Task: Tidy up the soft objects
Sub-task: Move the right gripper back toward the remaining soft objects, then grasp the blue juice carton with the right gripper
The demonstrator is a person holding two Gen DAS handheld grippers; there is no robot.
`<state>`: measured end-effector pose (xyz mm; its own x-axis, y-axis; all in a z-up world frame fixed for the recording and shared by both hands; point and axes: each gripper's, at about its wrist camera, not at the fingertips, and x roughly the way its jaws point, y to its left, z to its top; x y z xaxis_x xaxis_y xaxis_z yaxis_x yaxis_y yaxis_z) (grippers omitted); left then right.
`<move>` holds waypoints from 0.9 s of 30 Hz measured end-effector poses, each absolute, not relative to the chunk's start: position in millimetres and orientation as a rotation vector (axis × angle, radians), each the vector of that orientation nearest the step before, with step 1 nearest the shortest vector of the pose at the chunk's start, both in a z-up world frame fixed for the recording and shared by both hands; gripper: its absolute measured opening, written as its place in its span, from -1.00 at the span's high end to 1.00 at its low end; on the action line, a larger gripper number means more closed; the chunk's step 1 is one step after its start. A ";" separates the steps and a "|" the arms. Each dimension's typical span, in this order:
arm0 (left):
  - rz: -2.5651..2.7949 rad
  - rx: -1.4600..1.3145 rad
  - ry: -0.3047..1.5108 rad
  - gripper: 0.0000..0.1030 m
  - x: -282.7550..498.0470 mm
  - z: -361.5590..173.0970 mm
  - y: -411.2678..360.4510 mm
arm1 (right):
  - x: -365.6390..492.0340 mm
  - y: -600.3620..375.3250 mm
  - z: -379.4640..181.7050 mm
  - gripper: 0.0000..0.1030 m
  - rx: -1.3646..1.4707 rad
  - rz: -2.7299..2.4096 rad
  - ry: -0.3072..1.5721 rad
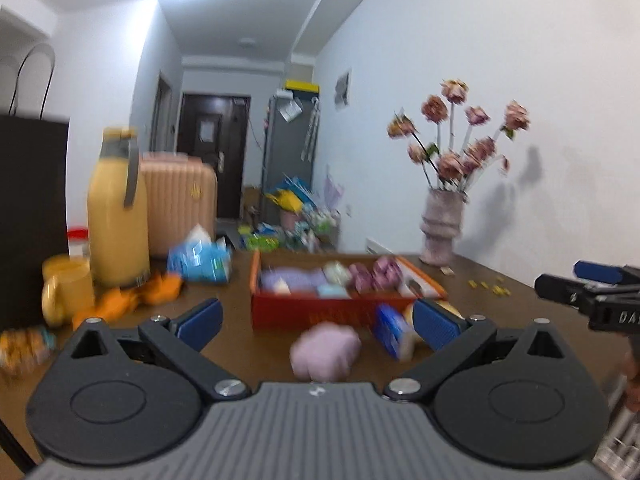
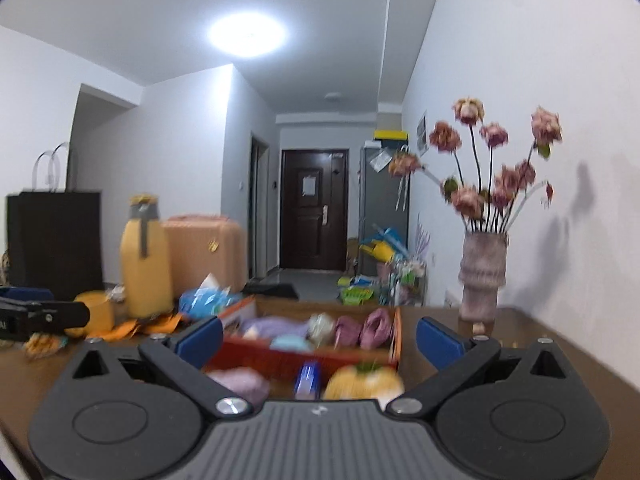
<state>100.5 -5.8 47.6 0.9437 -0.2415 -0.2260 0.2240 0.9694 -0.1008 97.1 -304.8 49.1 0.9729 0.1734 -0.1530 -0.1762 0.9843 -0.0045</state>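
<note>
2 grippers wide – pink plush [image 1: 325, 350] betw. left fingers [image 1: 200, 322]

Table [image 1: 496, 300]: dark brown wood look, smooth, slight sheen. Red box [image 1: 320, 308] near far edge: cardboard-like, matt. Pink plush [image 1: 326, 354] at near edge: soft, fuzzy cloth. Vase [image 1: 442, 228], far right corner: ribbed, matt. Yellow bottle [image 1: 116, 216], left: smooth plastic look.
</note>
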 end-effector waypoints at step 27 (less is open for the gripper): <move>-0.229 -0.036 0.485 -1.00 211.9 -3.1 -37.8 | 203.4 -299.6 -14.0 -0.66 0.084 0.203 0.406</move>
<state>211.9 -37.8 -3.1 0.8596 -0.2265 -0.4580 0.2095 0.9738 -0.0884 203.4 -299.6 -14.0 0.8985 0.2129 -0.3838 -0.1795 0.9763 0.1212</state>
